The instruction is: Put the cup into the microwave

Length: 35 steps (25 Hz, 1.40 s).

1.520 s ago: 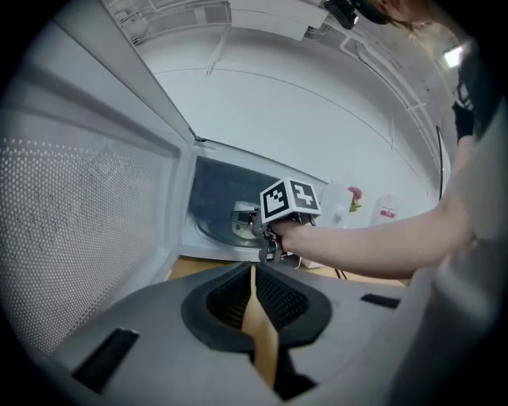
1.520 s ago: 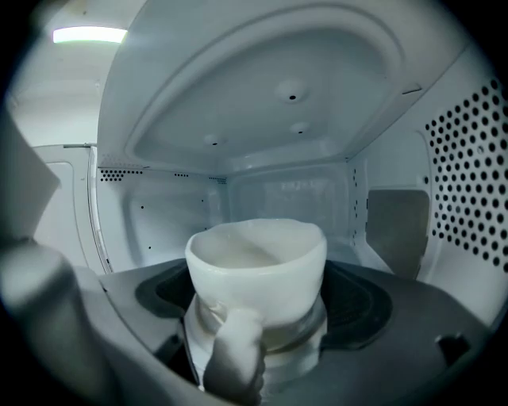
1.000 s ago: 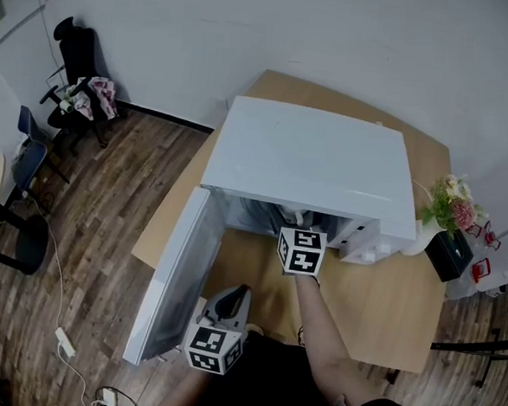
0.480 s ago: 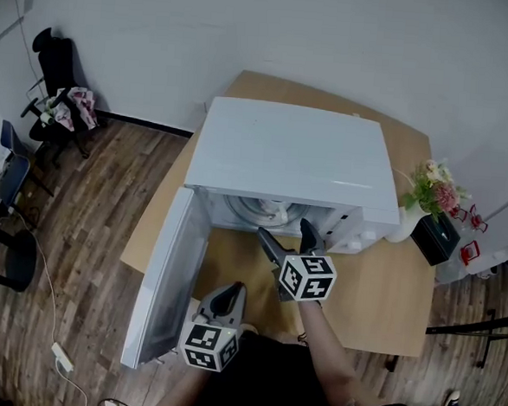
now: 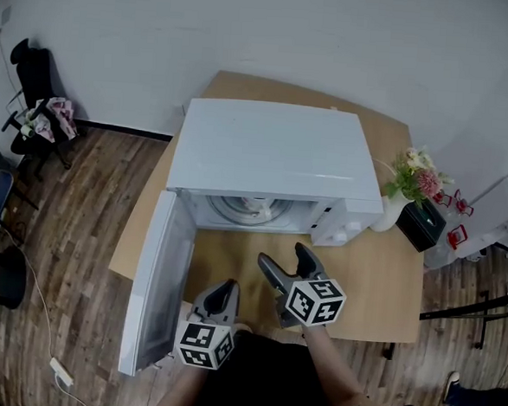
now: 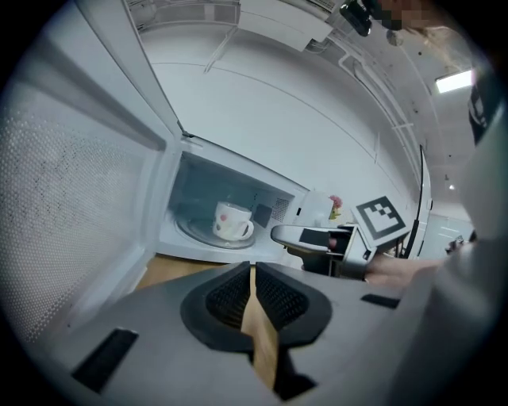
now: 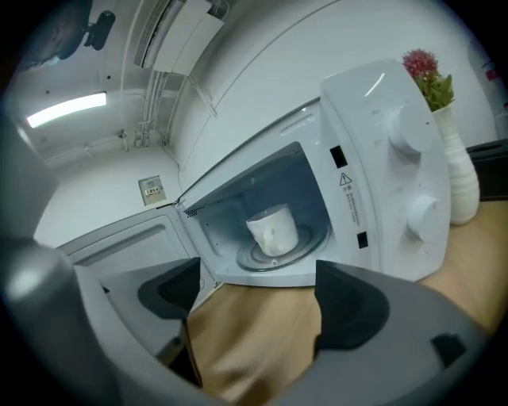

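"Inside the microwave (image 5: 275, 156), on the turntable (image 7: 309, 243), stands the cup (image 6: 232, 220). Placing looks done, doesn't it?"

"I'd judge so. The right gripper (image 7: 258, 317) hangs over the bench (image 5: 379, 276) before the opening, fingers (image 7: 353, 305) wide apart, nothing between them."

"And the left gripper (image 6: 252, 293)?"

"Fingers pressed together, empty, low beside the open door (image 5: 154, 286)."

"Which way does the cup sit?"

"Upright, long axis vertical, mouth up; handle turned roughly toward the opening."

"Next move?"

"Probably swinging that door shut, pushing on its outer face without jolting the microwave."
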Each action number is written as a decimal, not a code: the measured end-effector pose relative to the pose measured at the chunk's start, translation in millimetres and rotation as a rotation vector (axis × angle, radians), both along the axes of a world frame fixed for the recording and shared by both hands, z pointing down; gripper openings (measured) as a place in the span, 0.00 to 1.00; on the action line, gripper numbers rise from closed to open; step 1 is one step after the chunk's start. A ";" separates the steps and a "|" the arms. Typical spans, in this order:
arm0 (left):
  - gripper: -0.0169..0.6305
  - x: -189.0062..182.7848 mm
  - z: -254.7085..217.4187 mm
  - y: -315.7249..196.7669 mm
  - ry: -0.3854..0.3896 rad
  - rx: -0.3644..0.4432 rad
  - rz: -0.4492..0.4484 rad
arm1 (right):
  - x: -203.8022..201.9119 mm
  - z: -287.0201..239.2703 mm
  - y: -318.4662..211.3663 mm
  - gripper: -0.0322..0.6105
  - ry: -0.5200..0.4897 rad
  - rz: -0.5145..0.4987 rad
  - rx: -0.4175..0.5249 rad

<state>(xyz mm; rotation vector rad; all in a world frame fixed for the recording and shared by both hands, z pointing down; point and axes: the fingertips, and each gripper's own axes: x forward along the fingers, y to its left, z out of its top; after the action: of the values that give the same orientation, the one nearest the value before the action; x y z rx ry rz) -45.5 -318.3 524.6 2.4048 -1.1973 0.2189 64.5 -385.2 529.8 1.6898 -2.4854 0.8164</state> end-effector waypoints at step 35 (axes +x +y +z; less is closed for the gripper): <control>0.04 35.9 -42.8 -20.3 -0.006 0.110 0.105 | 104.6 -53.8 77.9 0.04 0.240 0.238 0.128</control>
<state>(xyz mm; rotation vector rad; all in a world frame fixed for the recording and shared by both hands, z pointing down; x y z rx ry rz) -9.6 -338.7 481.8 2.5667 -1.1136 0.1978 169.1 -307.4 476.1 2.0197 -2.2495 0.4402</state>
